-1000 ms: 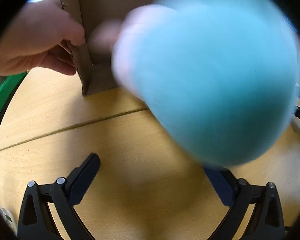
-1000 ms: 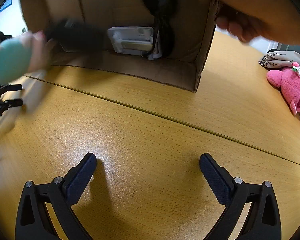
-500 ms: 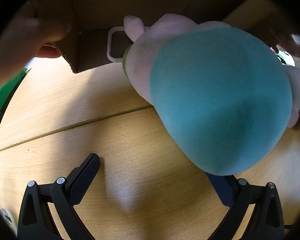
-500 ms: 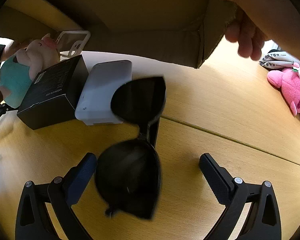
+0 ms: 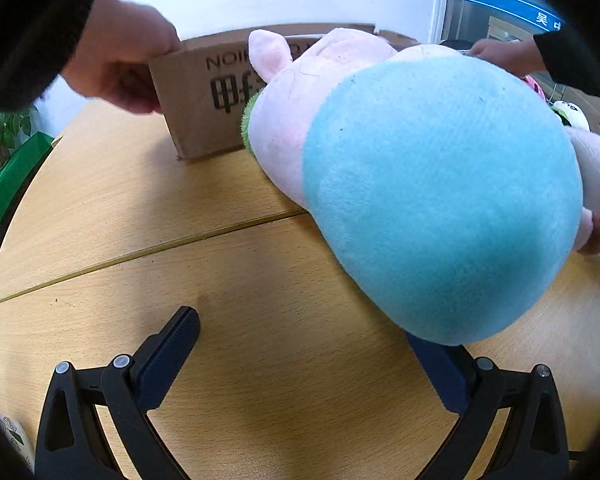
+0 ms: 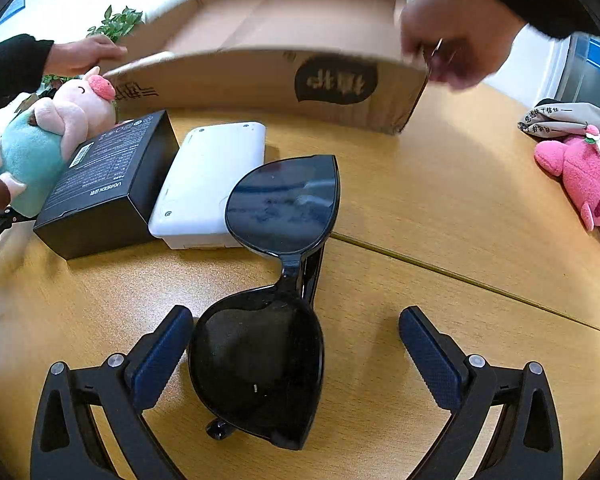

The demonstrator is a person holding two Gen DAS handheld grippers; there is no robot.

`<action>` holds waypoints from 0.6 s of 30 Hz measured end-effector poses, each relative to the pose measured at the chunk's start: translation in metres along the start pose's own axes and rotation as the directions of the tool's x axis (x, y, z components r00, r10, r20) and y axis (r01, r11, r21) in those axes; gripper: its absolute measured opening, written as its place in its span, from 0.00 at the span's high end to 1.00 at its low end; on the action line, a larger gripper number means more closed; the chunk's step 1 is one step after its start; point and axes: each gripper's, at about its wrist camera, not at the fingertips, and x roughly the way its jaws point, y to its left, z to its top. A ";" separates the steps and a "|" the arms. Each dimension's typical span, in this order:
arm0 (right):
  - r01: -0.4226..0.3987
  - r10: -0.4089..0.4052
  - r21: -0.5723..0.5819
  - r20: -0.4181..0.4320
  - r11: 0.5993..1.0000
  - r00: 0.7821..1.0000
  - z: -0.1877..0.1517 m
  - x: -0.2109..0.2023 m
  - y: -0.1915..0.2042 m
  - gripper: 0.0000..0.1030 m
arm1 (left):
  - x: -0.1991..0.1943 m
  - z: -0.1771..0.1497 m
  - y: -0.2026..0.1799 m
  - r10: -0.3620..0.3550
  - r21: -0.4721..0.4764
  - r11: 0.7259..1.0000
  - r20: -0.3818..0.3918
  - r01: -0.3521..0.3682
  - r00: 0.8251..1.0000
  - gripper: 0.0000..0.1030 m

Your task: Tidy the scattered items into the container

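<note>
A cardboard box (image 6: 268, 80) stands upright at the back of the wooden table, held at both ends by a person's hands (image 6: 456, 40). It also shows in the left wrist view (image 5: 204, 96). A pig plush in a teal outfit (image 5: 420, 184) lies close in front of my open left gripper (image 5: 300, 360) and hides its right fingertip. In the right wrist view the plush (image 6: 48, 140), a black carton (image 6: 108, 184), a white case (image 6: 212, 184) and black sunglasses (image 6: 272, 280) lie scattered. My right gripper (image 6: 296, 344) is open, with the near lens between its fingers.
A pink plush (image 6: 584, 184) and a grey cloth with writing (image 6: 568, 116) lie at the table's right edge. A green object (image 5: 8, 188) and a plant (image 5: 0, 136) are off the left edge. A seam (image 6: 460, 276) crosses the tabletop.
The hands tipped the box over, spilling the carton, case, sunglasses and plush onto the table, then turned it upright at the back. Both grippers stayed still.
</note>
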 end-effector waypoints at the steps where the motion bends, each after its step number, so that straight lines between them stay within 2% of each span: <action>1: 0.000 0.000 0.000 0.000 1.000 1.000 0.000 0.000 0.000 0.00 | 0.001 0.000 0.000 0.000 0.000 1.000 0.000 0.000 1.000 0.00; 18: 0.001 -0.001 0.002 0.000 1.000 1.000 0.000 -0.001 -0.001 0.00 | -0.005 0.000 0.002 -0.002 0.003 1.000 0.000 0.002 1.000 0.00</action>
